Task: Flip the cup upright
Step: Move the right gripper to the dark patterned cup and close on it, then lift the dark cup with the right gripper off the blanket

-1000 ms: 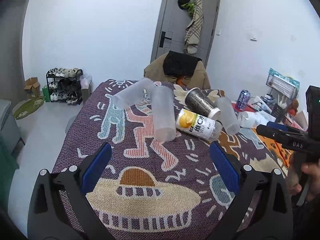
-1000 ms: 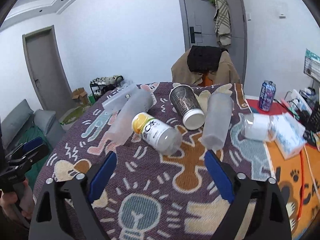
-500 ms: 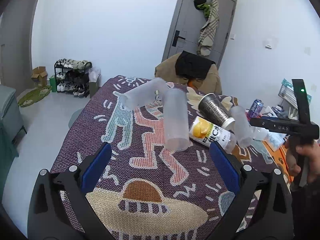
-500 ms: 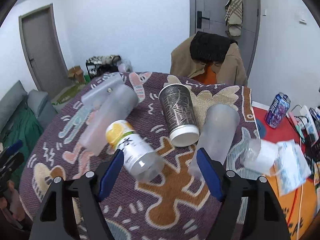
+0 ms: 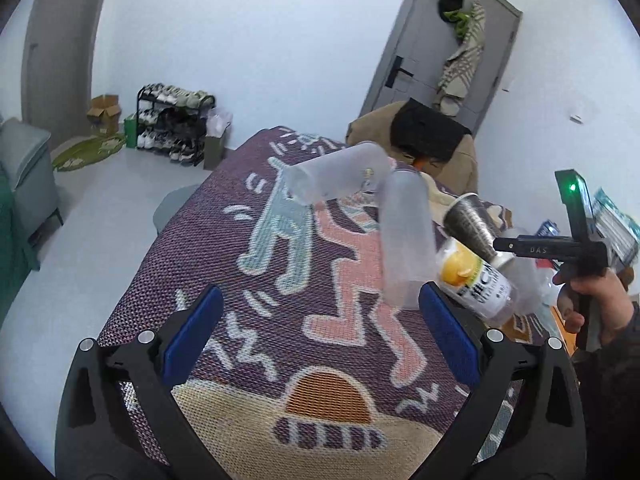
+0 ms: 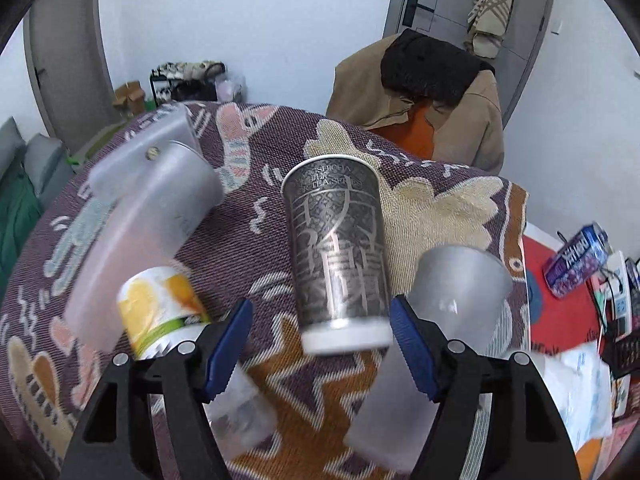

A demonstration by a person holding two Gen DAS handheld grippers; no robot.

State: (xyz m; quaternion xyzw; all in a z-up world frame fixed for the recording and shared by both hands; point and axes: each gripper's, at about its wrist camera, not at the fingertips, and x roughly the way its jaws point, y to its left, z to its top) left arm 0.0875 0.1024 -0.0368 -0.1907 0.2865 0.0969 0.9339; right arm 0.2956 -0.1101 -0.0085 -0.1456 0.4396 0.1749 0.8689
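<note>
A dark patterned paper cup (image 6: 338,252) with a white lid lies on its side on the patterned tablecloth (image 6: 436,208), lid end toward me. My right gripper (image 6: 320,344) is open, its blue pads on either side of the lid end without touching. The cup also shows in the left wrist view (image 5: 470,226). Several frosted plastic cups lie on their sides: one (image 6: 144,236) at left, one (image 6: 432,344) at right. My left gripper (image 5: 316,332) is open and empty above the cloth, short of a frosted cup (image 5: 404,240).
A yellow-labelled bottle (image 6: 160,316) lies left of the right gripper. A blue can (image 6: 580,260), tissues and clutter sit at the table's right edge. A chair with a coat (image 6: 424,92) stands behind the table. A shoe rack (image 5: 172,124) stands on the floor.
My right gripper has moved forward toward the dark paper cup, which now lies between its open fingers. My left gripper has shifted left and tilted; both stay open.
</note>
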